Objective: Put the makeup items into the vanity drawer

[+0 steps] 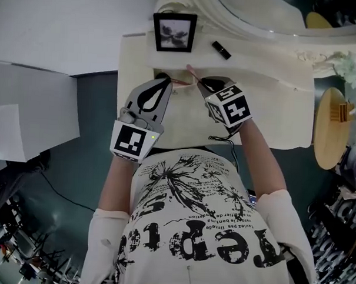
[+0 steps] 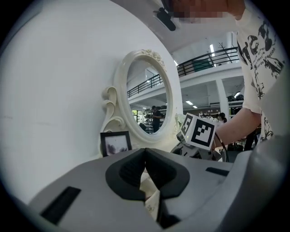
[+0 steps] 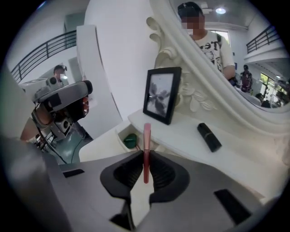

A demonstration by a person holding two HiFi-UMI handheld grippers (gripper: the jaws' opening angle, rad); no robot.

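Note:
My right gripper [image 3: 146, 156] is shut on a slim pink makeup stick [image 3: 146, 136] that stands up between its pads, above the open vanity drawer [image 3: 118, 134]. A green item [image 3: 130, 140] lies inside the drawer. In the head view the pink stick [image 1: 191, 73] points toward the vanity's back, with the right gripper [image 1: 199, 83] just behind it. My left gripper [image 1: 163, 78] hovers beside it to the left; its jaws [image 2: 145, 153] meet with nothing between them. A black lipstick [image 3: 209, 137] lies on the vanity top [image 1: 267, 113], right of the stick.
A black-framed picture [image 1: 174, 32] leans against the ornate white mirror [image 2: 149, 102] at the back of the vanity. A round wooden stool [image 1: 332, 127] stands to the right. A white cabinet [image 1: 26, 111] sits to the left over dark floor.

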